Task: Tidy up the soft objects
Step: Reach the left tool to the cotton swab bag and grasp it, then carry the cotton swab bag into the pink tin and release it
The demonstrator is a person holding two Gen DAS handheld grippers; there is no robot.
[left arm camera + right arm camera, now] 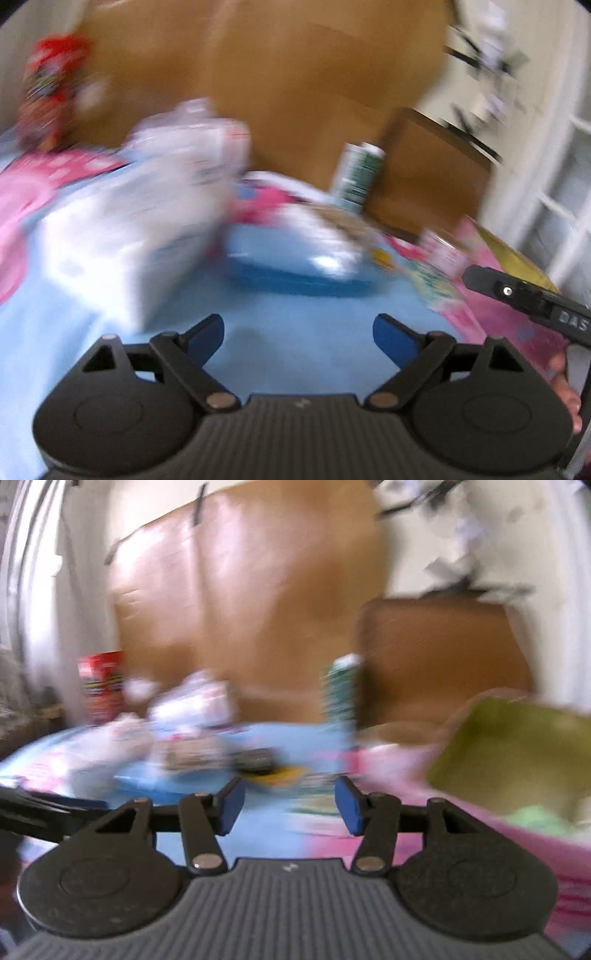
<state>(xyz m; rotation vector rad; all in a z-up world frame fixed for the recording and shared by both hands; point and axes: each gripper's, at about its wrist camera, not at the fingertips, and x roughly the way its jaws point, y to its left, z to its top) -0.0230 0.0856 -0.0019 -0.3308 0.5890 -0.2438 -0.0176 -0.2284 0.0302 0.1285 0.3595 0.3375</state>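
Both views are motion-blurred. In the left wrist view my left gripper [298,338] is open and empty above a blue and pink bedsheet [295,332]. A white soft bundle [140,225] lies to its front left, and a blue and white soft item [299,254] lies straight ahead. The other gripper's body [532,299] shows at the right edge. In the right wrist view my right gripper [290,810] is open and empty above the sheet [266,834]. Blurred white and pink soft things [184,720] lie ahead on the left.
A large cardboard sheet [295,85] leans on the wall behind the bed. A green and white carton [356,177] stands by a brown box [424,173]. A red package [51,92] is at far left. An open yellow-green box [517,746] sits right.
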